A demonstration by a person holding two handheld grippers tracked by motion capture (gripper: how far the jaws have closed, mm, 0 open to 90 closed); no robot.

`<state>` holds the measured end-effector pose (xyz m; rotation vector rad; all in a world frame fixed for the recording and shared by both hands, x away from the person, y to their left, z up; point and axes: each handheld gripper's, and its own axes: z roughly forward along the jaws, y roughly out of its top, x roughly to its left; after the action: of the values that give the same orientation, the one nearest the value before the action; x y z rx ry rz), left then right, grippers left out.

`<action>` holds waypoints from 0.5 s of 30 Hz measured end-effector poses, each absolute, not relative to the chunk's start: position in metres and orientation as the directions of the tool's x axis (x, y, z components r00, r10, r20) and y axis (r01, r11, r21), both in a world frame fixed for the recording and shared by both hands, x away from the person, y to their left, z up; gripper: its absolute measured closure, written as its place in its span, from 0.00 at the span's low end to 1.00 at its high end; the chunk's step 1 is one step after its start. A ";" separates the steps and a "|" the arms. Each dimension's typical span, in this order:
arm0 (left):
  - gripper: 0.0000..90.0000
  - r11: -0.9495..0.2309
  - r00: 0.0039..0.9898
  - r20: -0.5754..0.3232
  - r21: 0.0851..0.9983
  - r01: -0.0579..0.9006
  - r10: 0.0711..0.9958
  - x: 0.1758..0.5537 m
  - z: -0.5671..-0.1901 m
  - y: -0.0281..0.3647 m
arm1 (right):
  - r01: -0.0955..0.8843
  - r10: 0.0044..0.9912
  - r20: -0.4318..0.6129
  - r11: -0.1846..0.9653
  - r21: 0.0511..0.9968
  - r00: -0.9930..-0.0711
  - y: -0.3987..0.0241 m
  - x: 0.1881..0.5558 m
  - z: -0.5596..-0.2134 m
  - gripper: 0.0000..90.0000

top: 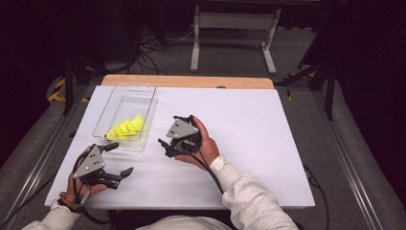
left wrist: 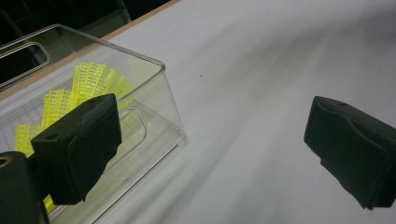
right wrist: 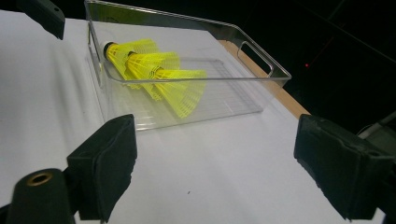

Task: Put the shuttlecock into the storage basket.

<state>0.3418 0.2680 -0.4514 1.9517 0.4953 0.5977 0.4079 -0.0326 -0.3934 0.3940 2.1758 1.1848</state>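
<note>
Three yellow shuttlecocks (right wrist: 154,70), as far as the overlap allows a count, are nested in a row at the near end of one clear tray (top: 144,114) on the tabletop (top: 249,143). The right hand-held gripper (top: 167,146) is held just beside the tray, jaws wide and empty (a release seems just finished). The left hand-held gripper (top: 118,160) is likewise open, holding nothing. Next, either gripper would need to be lowered over the tray rim to reach a shuttlecock.
</note>
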 end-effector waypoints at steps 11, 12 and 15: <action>0.05 -0.423 0.793 0.198 0.902 0.081 0.576 0.341 -0.451 0.268 | -0.039 0.557 -0.396 0.545 0.838 -0.730 -0.050 0.404 -0.393 0.15; 0.05 -0.422 0.793 0.198 0.903 0.082 0.577 0.341 -0.451 0.268 | -0.038 0.562 -0.396 0.542 0.840 -0.726 -0.053 0.404 -0.394 0.15; 0.05 -0.422 0.793 0.197 0.903 0.082 0.576 0.341 -0.451 0.268 | -0.036 0.571 -0.399 0.542 0.840 -0.717 -0.059 0.403 -0.395 0.15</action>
<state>0.3413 0.2681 -0.4508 1.9510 0.4941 0.6009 0.4030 -0.0587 -0.3946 0.4302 2.1109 1.1707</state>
